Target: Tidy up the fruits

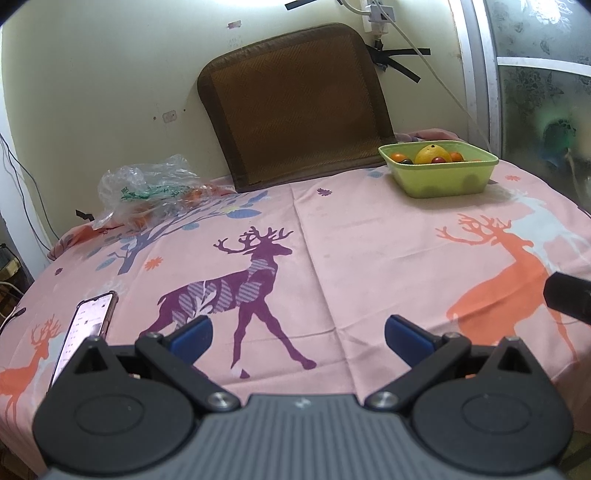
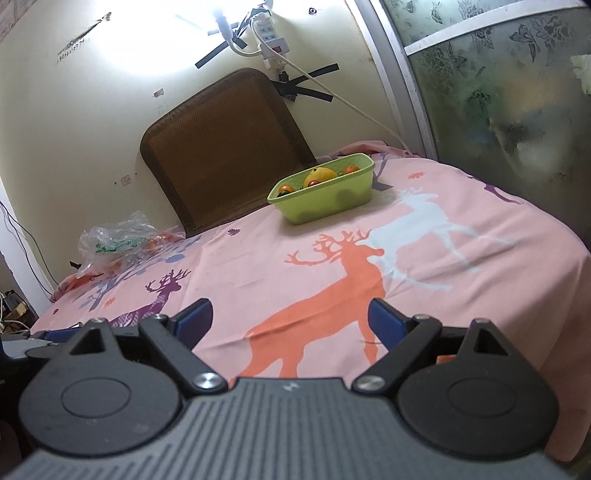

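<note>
Left gripper (image 1: 298,334) with blue pads spread wide, nothing between them, low over the pink deer-print cloth (image 1: 362,236). Right gripper (image 2: 290,319) just the same: released, empty, above the orange deer. Near left of the left gripper, a lit smartphone in a dark red case (image 1: 85,332) flat on the cloth. Far left, a crumpled clear plastic bag (image 1: 147,188) by the wall, something orange and green inside, too blurred to name. Far right, a light green rectangular plastic tub (image 1: 441,173) on the cloth, well apart from both grippers. Inside it, one large yellow fruit (image 1: 432,153) plus several small orange and dark red fruits around it. Behind, a brown woven mat (image 1: 295,110) leaned against the cream wall, white power strip (image 2: 271,35) taped above.
</note>
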Available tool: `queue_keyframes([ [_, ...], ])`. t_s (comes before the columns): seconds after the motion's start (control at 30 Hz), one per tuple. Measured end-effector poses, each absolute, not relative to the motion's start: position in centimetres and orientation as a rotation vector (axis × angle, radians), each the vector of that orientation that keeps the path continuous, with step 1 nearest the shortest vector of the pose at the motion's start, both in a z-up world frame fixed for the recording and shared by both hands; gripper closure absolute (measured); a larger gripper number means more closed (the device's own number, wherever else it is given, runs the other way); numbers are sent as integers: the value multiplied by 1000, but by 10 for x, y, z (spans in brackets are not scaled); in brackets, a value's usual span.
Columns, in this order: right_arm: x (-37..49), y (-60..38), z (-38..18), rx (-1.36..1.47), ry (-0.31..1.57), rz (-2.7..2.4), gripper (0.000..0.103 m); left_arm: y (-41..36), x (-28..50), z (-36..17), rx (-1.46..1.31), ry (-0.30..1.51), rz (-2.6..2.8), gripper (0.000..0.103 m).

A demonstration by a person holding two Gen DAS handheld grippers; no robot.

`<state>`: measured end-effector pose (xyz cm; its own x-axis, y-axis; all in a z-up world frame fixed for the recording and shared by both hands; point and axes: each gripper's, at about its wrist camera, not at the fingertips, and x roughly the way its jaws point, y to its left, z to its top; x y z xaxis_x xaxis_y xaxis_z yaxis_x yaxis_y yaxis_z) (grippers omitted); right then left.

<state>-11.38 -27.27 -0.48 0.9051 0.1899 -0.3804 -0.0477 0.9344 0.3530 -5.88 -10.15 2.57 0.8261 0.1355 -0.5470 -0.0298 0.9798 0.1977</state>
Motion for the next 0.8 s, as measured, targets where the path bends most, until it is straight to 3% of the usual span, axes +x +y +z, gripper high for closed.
queue_keyframes([
  [0.8,-114,-272,-4,329,419,129,10,-103,-61,28,173,581,56,0],
])
